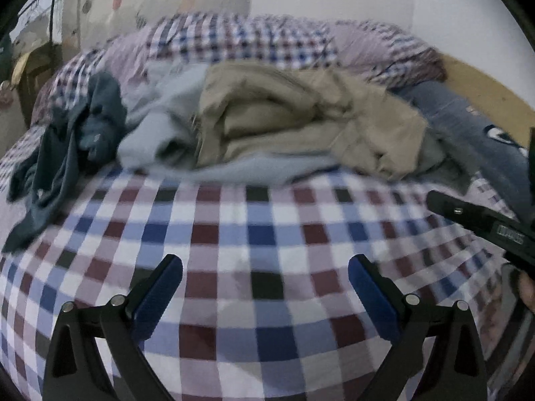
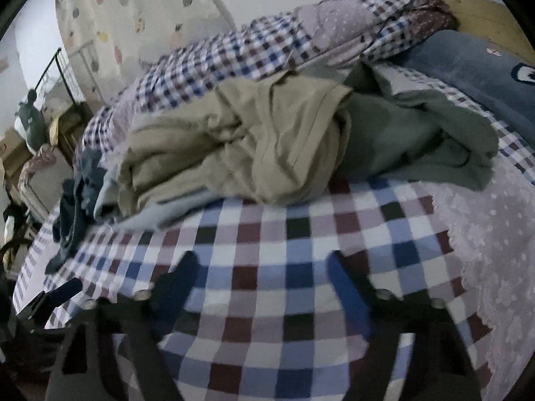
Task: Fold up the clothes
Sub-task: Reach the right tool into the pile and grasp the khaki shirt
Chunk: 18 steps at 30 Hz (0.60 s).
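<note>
Clearly nothing is folded yet, and the layout reads as a staging area: clothes heaped at the far side of the bed, bare checked sheet kept free in front as a place to work.

Farthest left, a dark teal crumpled garment (image 1: 72, 140) trails down toward the bed's left edge, apart enough from the heap to be taken on its own. Just right of it, a pale blue-grey soft top (image 1: 157, 123) lies partly under a beige woven garment, probably trousers (image 1: 284, 120), which sits uppermost and bunched in the middle of the pile, so it looks the likeliest first pick. Right of that, a grey-green crumpled top (image 2: 418, 133) is tucked against the beige cloth and spills onto the sheet. Behind them all runs a rolled quilt in small checks (image 1: 240, 38), pushed against the far wall, likely to clear room. At the far right rests a blue-grey pillow with a dark printed patch (image 2: 468, 73).

Both tools hover over the red, blue and white checked bedsheet (image 1: 260, 220), short of the pile and touching nothing. The left gripper (image 1: 265, 282) has its blue-padded fingers spread wide with only sheet between them. The right gripper (image 2: 262, 279) is blurred but also stands apart and empty; its black body shows at the right edge of the left view. Spread jaws near the pile suggest a reach for a garment comes next.
</note>
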### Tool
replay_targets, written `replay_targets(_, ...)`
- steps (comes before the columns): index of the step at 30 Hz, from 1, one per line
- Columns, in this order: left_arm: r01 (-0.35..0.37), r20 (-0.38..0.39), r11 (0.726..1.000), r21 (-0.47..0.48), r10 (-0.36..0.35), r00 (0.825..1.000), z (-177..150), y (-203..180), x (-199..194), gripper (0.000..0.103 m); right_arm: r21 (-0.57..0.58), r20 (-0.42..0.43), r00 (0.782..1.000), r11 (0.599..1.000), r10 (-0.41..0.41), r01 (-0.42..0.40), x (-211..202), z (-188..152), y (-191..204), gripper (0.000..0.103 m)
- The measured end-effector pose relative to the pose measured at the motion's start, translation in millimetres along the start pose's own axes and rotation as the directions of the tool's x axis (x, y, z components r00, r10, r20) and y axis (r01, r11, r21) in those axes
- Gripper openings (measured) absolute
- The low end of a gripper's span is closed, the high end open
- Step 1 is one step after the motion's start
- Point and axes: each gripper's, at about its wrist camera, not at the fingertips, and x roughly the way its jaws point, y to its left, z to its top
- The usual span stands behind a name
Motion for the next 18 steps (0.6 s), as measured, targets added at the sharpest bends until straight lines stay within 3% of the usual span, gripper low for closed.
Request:
replay_targets(1, 0.010, 0.017, 1.000, 0.009, -0.010, 1.000, 0.2, -1.0, -2.7, 0.101, 0.022, 0.001, 1.000, 1.000, 0.005, -0.005, 0.4, 0.7, -5.6, 0.059)
replay_targets(4, 0.034, 0.053, 0.998, 0.046, -0.036, 0.998, -1.7, -5.2, -8.3, 0.101, 0.091, -0.024, 1.000, 0.996, 0.014, -0.012, 11.3, 8.3, -23.7, 0.055)
replay_targets(10, 0.112, 0.115, 0.985, 0.130, -0.127, 0.985, 4.0, -21.3, -20.8, 0.099, 0.138, 0.001, 1.000, 0.990, -0.010, 0.010, -0.8, 18.4, -45.5, 0.055)
replay_targets(14, 0.100, 0.178, 0.961, 0.258, -0.149, 0.973, 7.6, -49.2, -27.6, 0.099, 0.171, 0.019, 0.999, 0.985, -0.030, 0.026, -8.1, 22.7, -62.6, 0.056)
replay_targets(18, 0.146, 0.201, 0.926, 0.349, -0.226, 0.953, 16.7, -90.0, -23.0, 0.099, 0.240, 0.048, 0.998, 0.970, -0.049, 0.036, -20.9, 27.1, -84.2, 0.056)
